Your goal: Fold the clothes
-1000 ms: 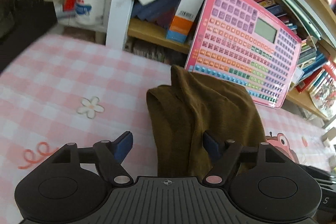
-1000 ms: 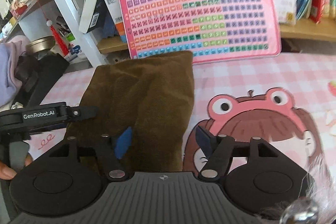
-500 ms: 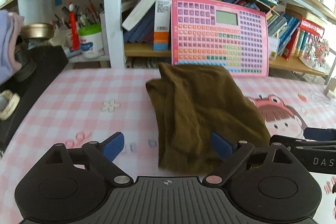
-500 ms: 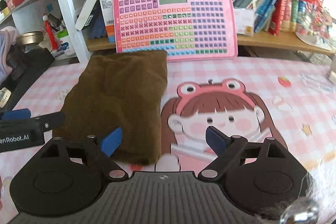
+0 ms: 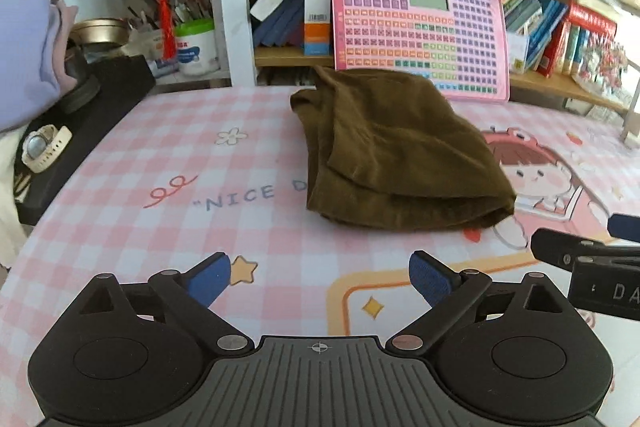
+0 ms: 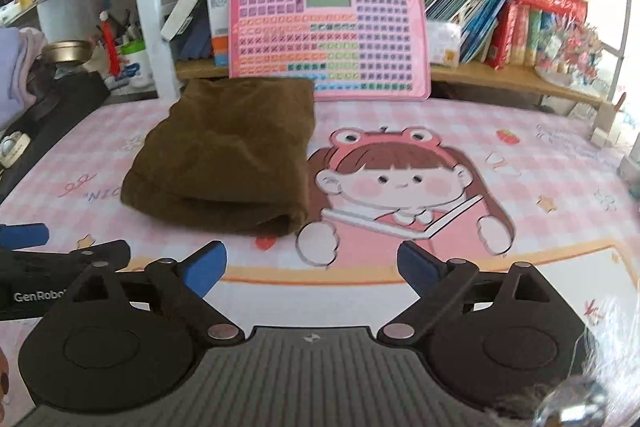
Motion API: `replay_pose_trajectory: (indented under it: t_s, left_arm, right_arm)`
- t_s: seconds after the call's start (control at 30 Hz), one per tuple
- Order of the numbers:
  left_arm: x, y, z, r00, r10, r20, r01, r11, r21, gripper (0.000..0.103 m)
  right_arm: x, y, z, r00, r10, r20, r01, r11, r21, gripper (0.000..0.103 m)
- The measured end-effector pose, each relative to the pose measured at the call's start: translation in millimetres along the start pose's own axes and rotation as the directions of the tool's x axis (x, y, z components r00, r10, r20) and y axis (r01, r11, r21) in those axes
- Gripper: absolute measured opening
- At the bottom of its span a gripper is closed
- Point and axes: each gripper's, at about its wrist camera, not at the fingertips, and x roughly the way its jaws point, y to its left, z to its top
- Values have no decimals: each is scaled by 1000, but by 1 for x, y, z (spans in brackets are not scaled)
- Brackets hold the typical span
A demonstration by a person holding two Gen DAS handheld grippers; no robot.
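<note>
A brown garment lies folded into a thick rectangle on the pink checked table mat, its far edge near the shelf. In the right wrist view the same garment sits left of the cartoon girl print. My left gripper is open, well short of the cloth, with nothing between its blue pads. My right gripper is also open and empty, hanging in front of the garment's near edge. Each gripper shows at the side of the other's view.
A pink keyboard toy leans against the bookshelf behind the garment. A black stand with a white watch and lilac cloth sits at the left. A pen tub stands at the back left.
Both grippers have drawn back and up from the garment, opened wider, and the folded cloth now lies free on the mat.
</note>
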Motion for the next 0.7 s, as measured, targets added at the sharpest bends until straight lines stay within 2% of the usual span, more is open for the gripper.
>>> replay_pose_trajectory:
  t_s: [0.7]
  left_arm:
    - [-6,-2,-3,999,-45,1,45,999,-17,98]
  right_arm:
    - [-1,-2,-5,1000,-8,-26,8,1000,8,98]
